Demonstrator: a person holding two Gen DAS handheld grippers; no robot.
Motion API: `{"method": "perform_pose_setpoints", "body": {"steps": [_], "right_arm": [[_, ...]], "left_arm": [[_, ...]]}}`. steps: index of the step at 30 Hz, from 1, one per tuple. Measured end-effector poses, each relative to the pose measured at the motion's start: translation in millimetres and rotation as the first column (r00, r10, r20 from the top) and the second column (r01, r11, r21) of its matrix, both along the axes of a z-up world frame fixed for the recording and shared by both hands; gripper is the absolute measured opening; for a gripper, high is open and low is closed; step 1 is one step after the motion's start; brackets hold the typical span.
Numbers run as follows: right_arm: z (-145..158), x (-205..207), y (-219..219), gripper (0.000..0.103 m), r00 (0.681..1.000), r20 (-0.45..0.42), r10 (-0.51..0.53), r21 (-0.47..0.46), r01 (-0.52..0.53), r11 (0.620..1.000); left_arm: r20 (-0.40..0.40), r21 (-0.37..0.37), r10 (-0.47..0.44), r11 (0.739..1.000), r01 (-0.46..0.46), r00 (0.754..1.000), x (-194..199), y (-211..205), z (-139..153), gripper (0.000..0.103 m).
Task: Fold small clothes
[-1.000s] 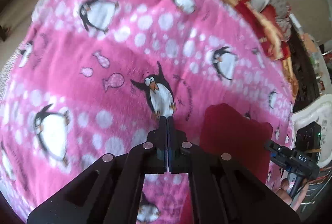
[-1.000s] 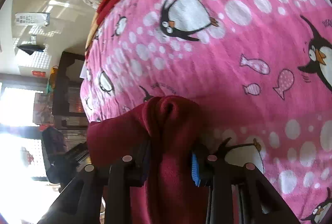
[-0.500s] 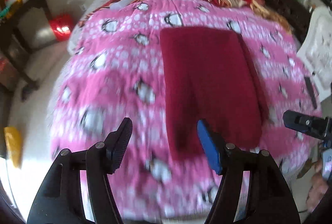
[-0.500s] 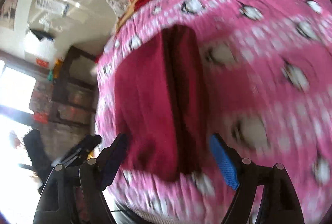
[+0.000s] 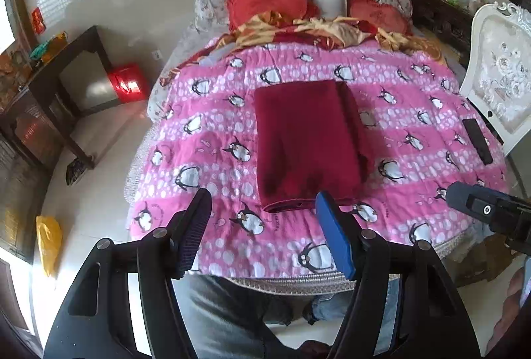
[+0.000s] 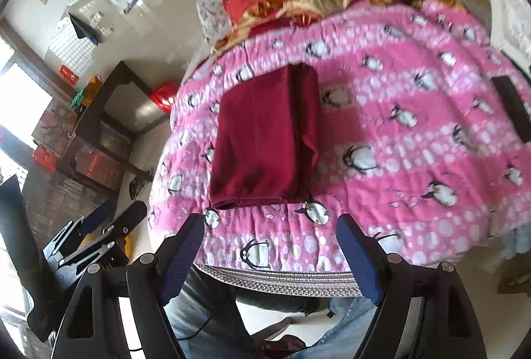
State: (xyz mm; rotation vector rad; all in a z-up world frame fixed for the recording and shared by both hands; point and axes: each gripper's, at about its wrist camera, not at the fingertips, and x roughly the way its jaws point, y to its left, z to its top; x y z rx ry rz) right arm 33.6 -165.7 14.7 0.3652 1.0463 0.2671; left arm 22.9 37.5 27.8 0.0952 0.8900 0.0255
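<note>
A dark red garment [image 5: 307,143] lies folded flat in a long rectangle on the pink penguin blanket [image 5: 212,133]; it also shows in the right wrist view [image 6: 265,136] on the same blanket [image 6: 398,113]. My left gripper [image 5: 265,226] is open and empty, held high above the bed's near edge, well apart from the garment. My right gripper [image 6: 270,249] is open and empty too, also raised near the front edge. Its body shows at the right of the left wrist view [image 5: 488,213].
Red cushions [image 5: 265,2] and a crumpled orange cover [image 5: 325,30] lie at the bed's head. A black remote [image 5: 478,141] lies on the right side. A white chair [image 5: 501,70] stands right, a dark cabinet [image 5: 56,86] left. The person's legs [image 5: 232,309] are below.
The right gripper let go of the red garment and opened; the left gripper opened too. Both pulled back and up from the blanket, so the whole bed now shows.
</note>
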Motion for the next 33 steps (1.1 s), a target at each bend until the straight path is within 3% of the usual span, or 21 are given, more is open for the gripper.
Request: {"method": "perform_pose_setpoints", "body": {"steps": [8, 33], "right_arm": [[25, -25, 6, 0.080, 0.999, 0.046, 0.011, -0.049, -0.009, 0.999], [21, -24, 16, 0.080, 1.000, 0.015, 0.023, -0.069, -0.022, 0.997]], "left_arm": [[0.021, 0.025, -0.007, 1.000, 0.007, 1.000, -26, -2, 13, 0.066], [0.000, 0.031, 0.011, 0.999, -0.011, 1.000, -26, 3, 8, 0.066]]}}
